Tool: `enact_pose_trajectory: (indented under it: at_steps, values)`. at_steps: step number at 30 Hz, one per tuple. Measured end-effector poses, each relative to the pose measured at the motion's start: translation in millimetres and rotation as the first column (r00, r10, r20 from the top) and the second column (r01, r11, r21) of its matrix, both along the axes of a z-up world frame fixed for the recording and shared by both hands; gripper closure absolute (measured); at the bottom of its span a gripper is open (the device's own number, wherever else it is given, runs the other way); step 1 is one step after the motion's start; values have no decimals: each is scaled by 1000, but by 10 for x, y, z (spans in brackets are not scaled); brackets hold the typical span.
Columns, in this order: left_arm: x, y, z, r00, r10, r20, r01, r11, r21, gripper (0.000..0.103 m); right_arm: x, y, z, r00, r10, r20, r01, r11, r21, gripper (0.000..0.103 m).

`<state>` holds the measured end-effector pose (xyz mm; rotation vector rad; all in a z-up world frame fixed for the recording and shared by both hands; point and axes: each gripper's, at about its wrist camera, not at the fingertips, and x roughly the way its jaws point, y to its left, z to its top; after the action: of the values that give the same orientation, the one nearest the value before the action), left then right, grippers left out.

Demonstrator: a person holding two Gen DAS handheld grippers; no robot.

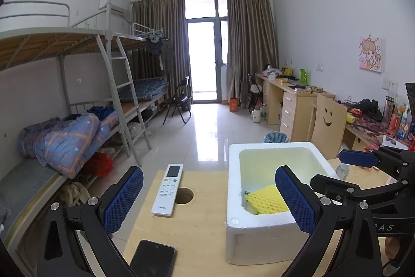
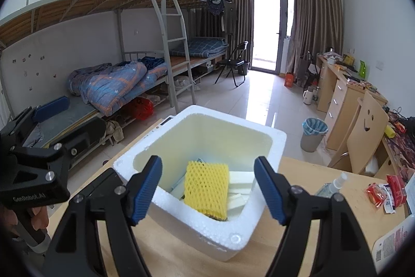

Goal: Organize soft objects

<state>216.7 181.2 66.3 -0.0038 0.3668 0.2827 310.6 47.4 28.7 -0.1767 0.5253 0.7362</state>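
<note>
A white foam box (image 2: 259,227) stands on the wooden table (image 2: 306,245). Inside it lies a yellow foam net sleeve (image 2: 206,188) on top of white foam pieces (image 2: 240,182). The box (image 1: 259,238) and the yellow sleeve (image 1: 267,200) also show in the left wrist view. My right gripper (image 2: 207,192) is open and empty, held just above the box's near rim. My left gripper (image 1: 207,199) is open and empty, to the left of the box above the table (image 1: 197,230). The right gripper's fingers (image 1: 359,158) show at the right of the left view.
A white remote (image 1: 168,190) and a black phone (image 1: 153,260) lie on the table left of the box, by a round hole (image 1: 184,195). A spray bottle (image 2: 330,186) and red snack packets (image 2: 386,192) lie right of the box. Bunk beds, desks and a bin stand beyond.
</note>
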Motion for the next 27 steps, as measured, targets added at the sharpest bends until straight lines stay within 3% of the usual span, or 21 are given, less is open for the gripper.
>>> enact_pose_trajectory:
  at_steps: [12, 18, 21, 27]
  values:
    - [-171, -287, 124, 998, -62, 23, 62, 998, -17, 1, -187, -324, 171, 998, -58, 36, 56, 997, 44, 24]
    - [-289, -518, 215, 995, -93, 35, 94, 996, -14, 1, -361, -604, 267, 993, -102, 58, 97, 993, 73, 14]
    - [-413, -626, 261, 994, -107, 39, 107, 994, -7, 1, -489, -724, 316, 990, -111, 83, 104, 991, 84, 3]
    - [-739, -815, 357, 988, -137, 69, 138, 990, -2, 1, -811, -904, 383, 983, -129, 134, 114, 987, 116, 1]
